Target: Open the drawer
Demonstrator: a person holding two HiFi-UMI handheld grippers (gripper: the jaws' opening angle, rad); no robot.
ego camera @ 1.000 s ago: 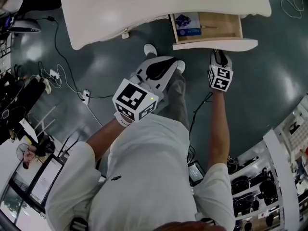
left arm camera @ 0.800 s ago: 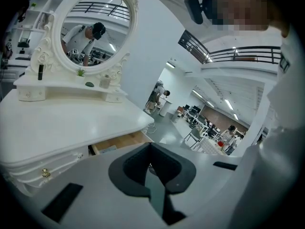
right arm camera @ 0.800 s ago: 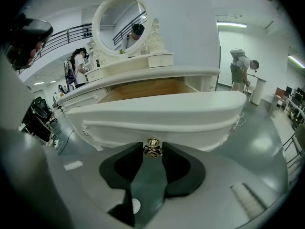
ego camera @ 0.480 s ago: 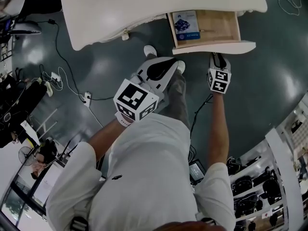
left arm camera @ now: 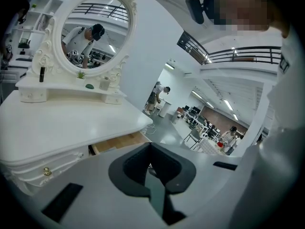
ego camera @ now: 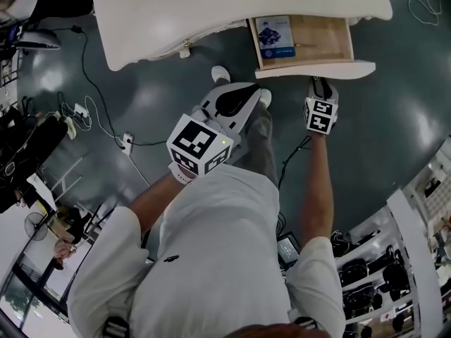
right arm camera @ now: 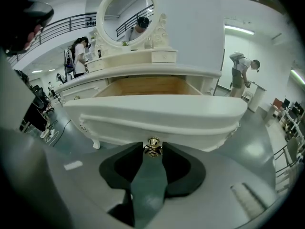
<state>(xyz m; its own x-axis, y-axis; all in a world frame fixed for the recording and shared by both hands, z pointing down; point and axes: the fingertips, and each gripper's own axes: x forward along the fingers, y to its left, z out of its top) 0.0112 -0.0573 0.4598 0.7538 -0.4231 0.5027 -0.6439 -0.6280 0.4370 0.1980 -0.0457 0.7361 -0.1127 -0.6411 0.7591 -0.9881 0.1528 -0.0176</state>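
Right gripper view, drawer (right arm camera: 152,112) open, its knob (right arm camera: 153,147) pinched in hand-held gripper (right arm camera: 153,150).

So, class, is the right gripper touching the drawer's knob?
Touching. The right gripper view shows both fingers pressed against the sides of the gold knob.

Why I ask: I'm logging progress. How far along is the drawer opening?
Done: the drawer stands pulled out from the dressing table, its wooden bottom and a blue booklet exposed. In hand: the right gripper is shut on its gold knob. Remaining: probably only releasing the knob, unless a wider opening is wanted.
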